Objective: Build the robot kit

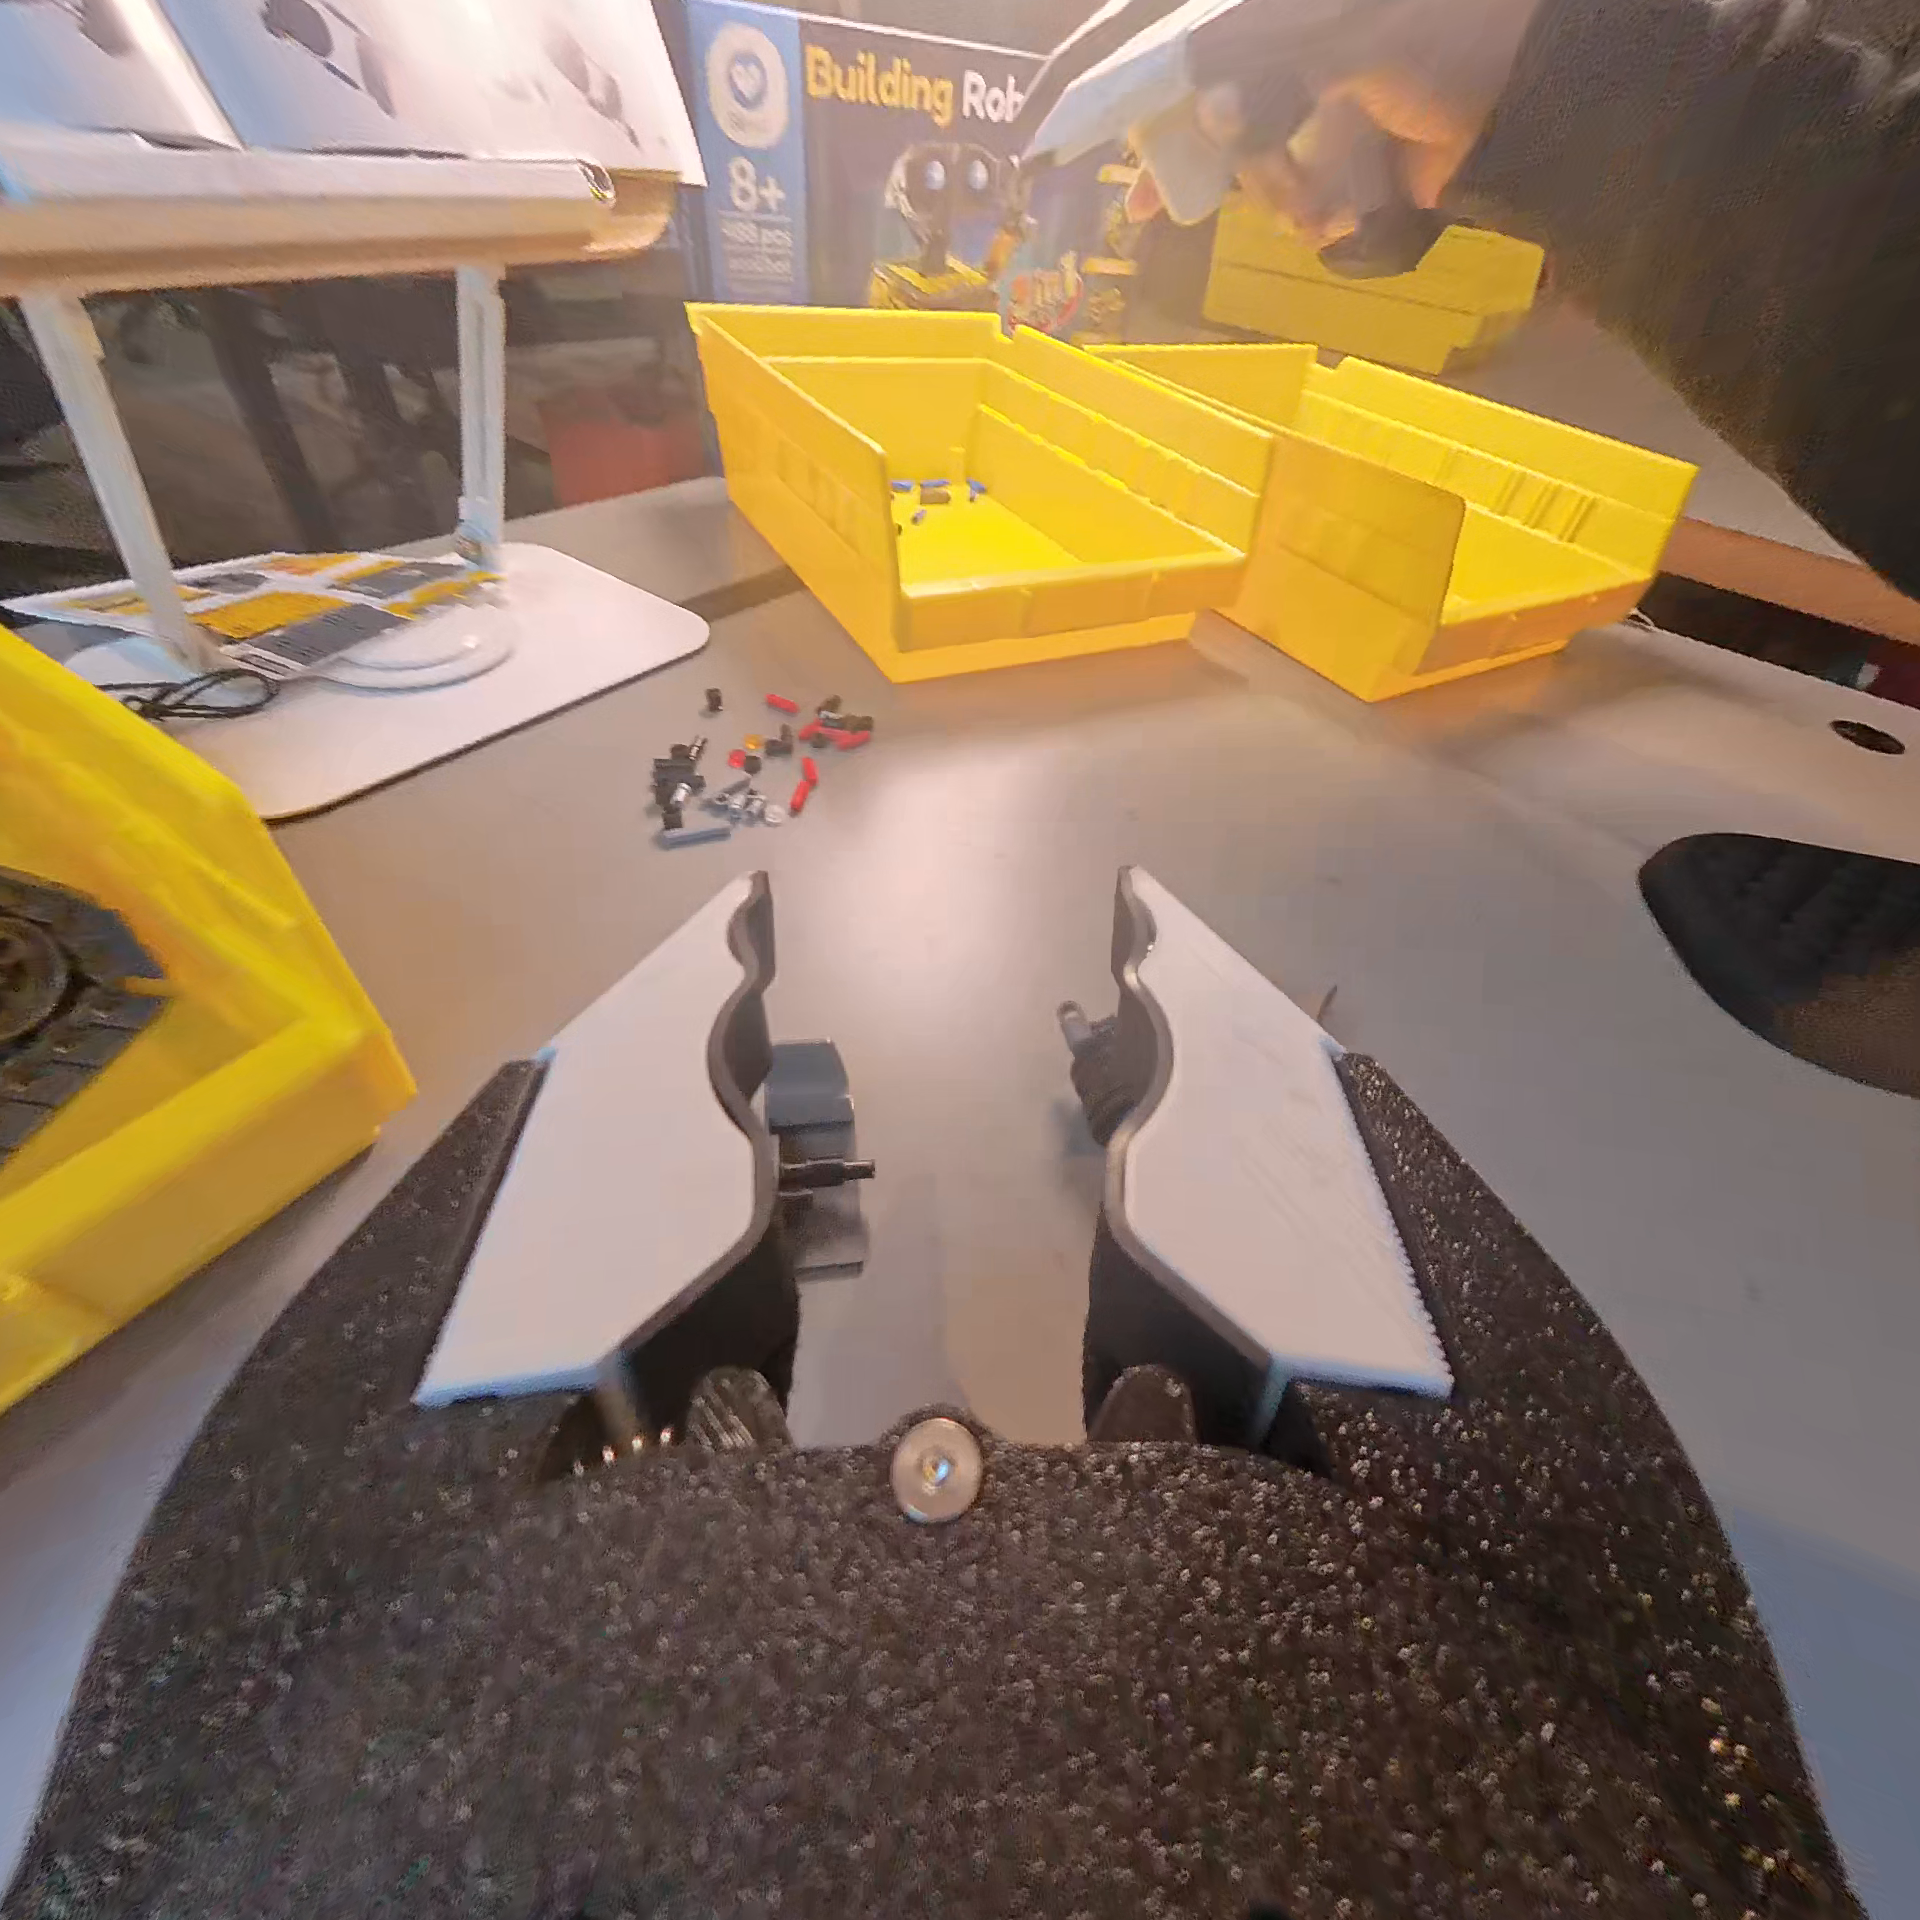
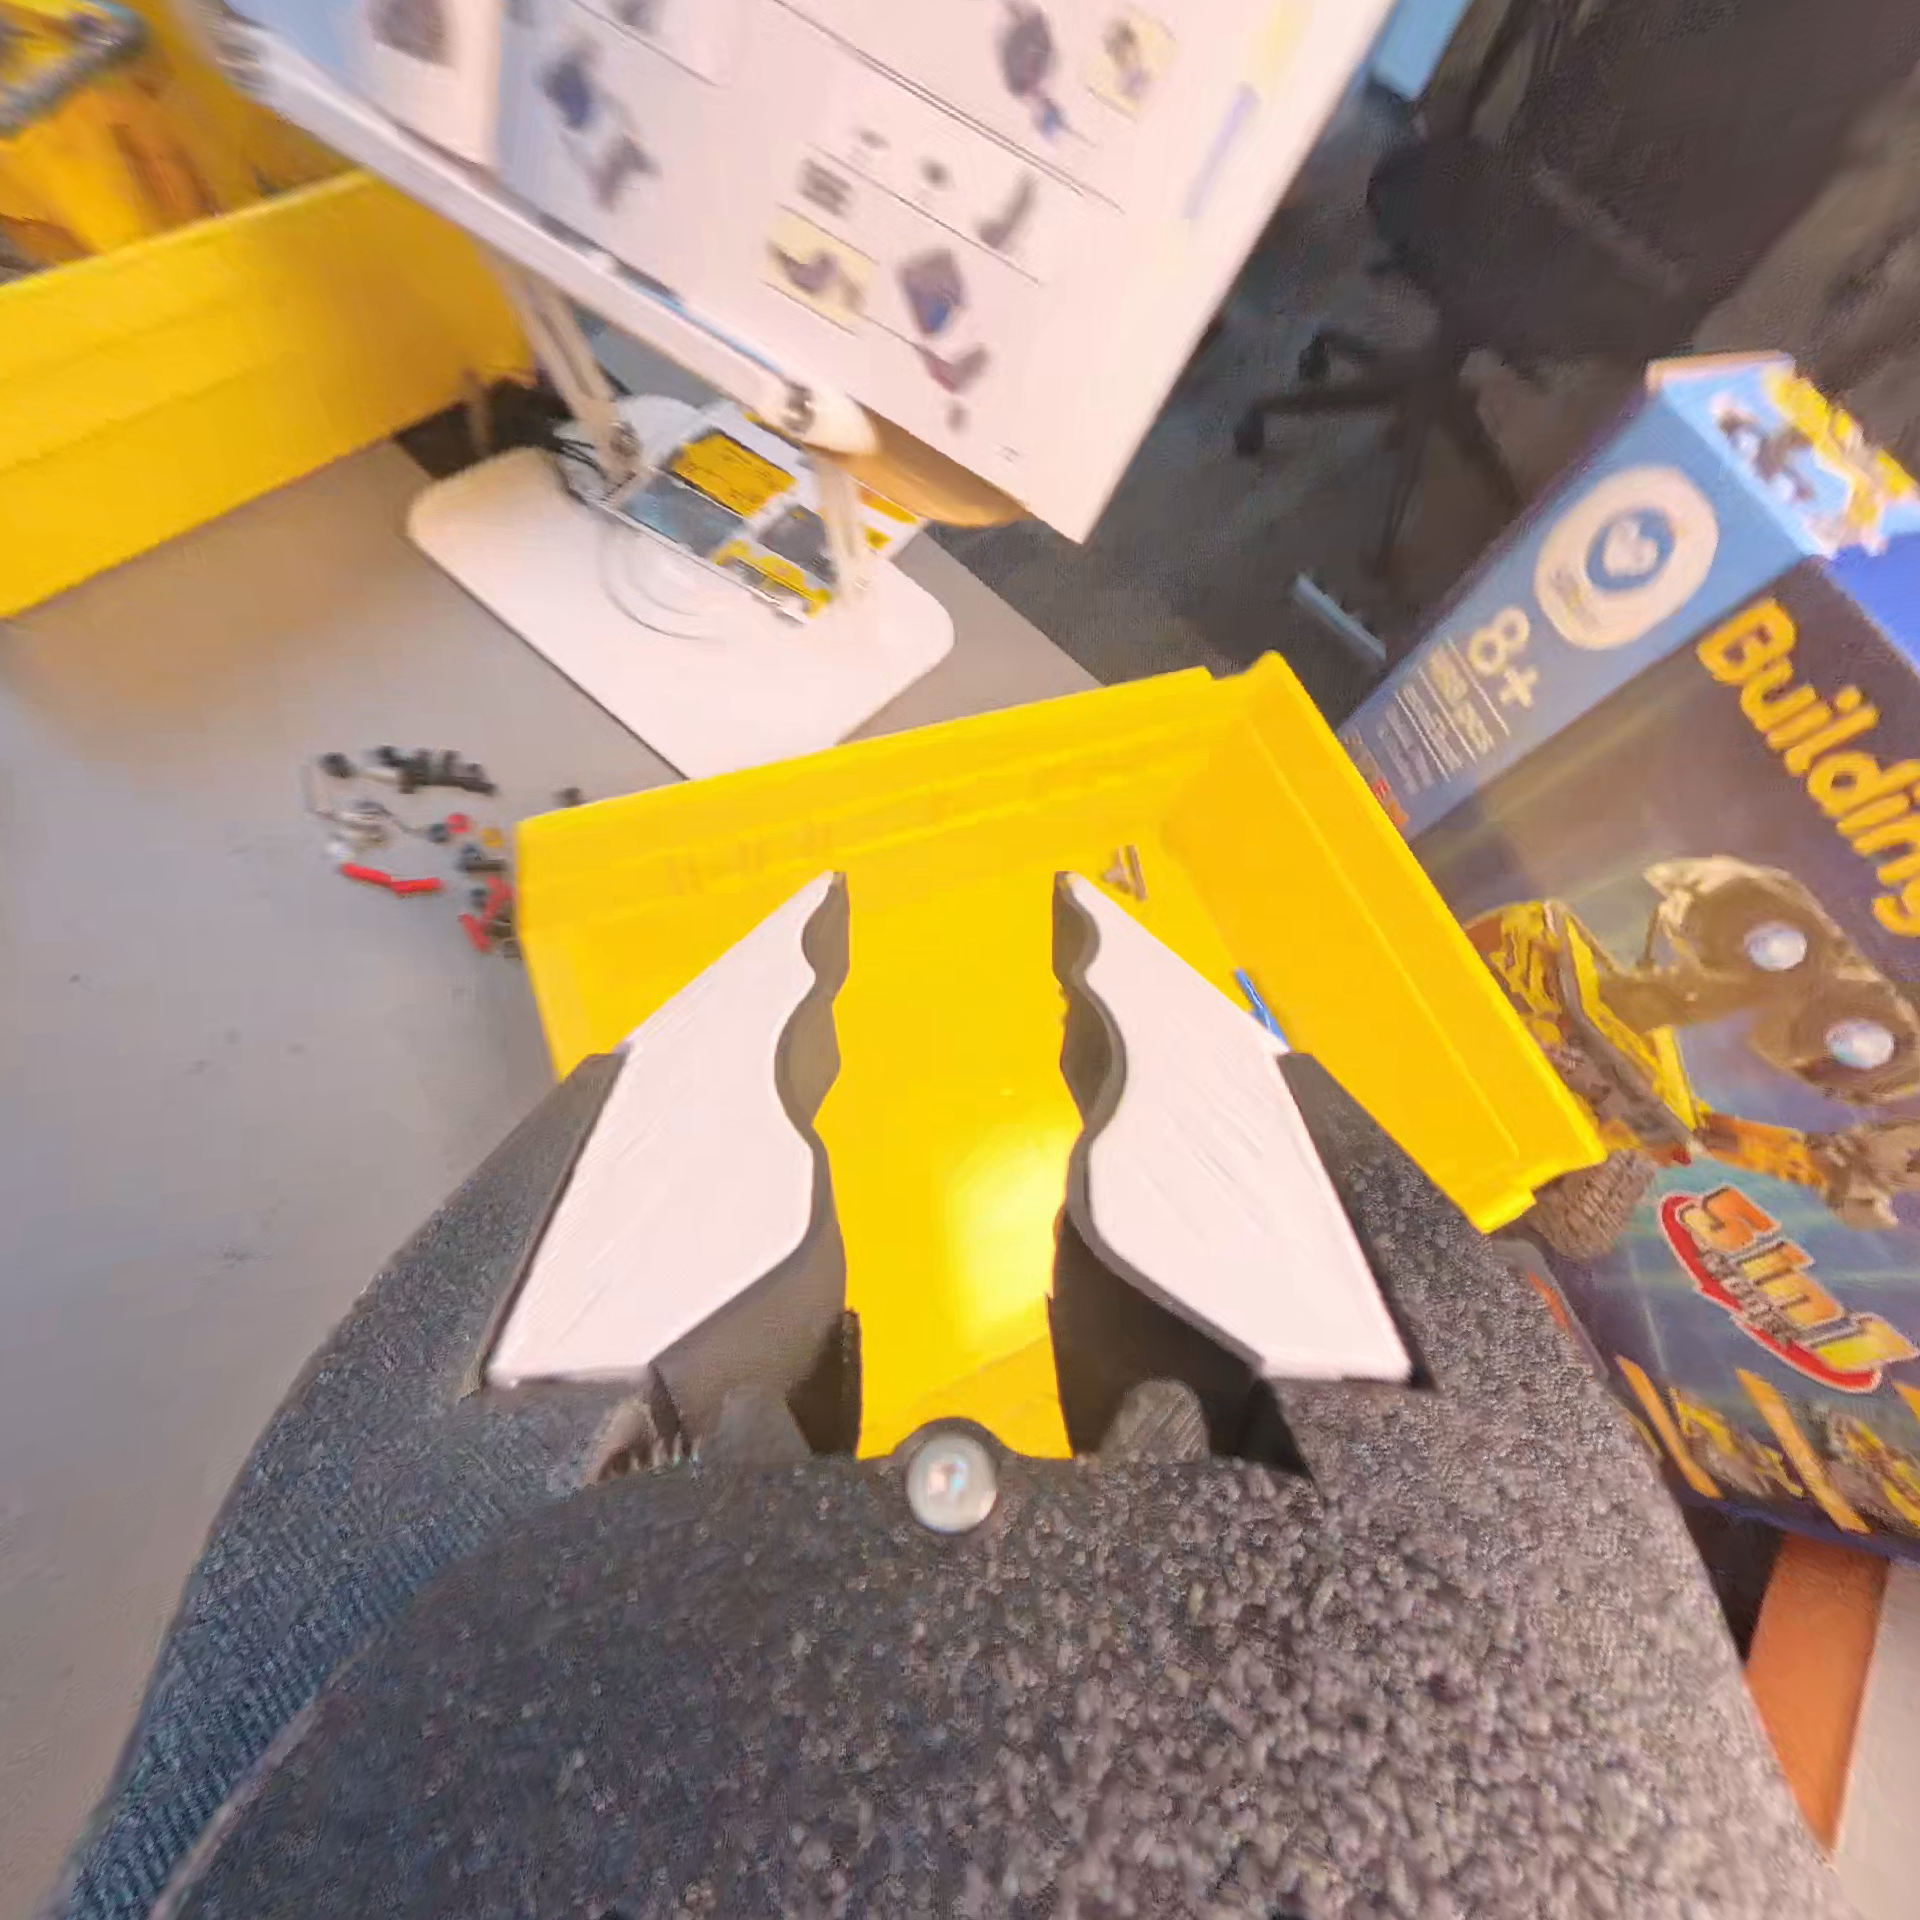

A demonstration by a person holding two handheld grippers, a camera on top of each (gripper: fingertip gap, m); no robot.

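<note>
My left gripper [image 1: 945, 883] is open and empty, low over the grey table [image 1: 1299, 935]. Between its fingers lie a grey-blue block with a black pin [image 1: 816, 1101] by the left finger and a small black part [image 1: 1091, 1049] by the right finger. A pile of small black, red and grey parts [image 1: 758, 758] lies just ahead. My right gripper [image 2: 948, 883] is open and empty, hovering above the inside of a yellow bin [image 2: 883, 821]. A few small blue parts [image 2: 1257, 997] show by its right finger. It also shows in the left wrist view [image 1: 1122, 114], held in a hand at top right.
Two yellow bins [image 1: 810, 468] [image 1: 1507, 520] stand side by side beyond the pile; the left one holds a few blue parts [image 1: 930, 494]. Another yellow bin [image 1: 156, 987] is close at left. A white stand [image 1: 468, 665] carries an instruction booklet [image 2: 831, 156]. A toy box [image 2: 1662, 831] stands behind. One gripper's finger ends stand about 35 cm off the other's.
</note>
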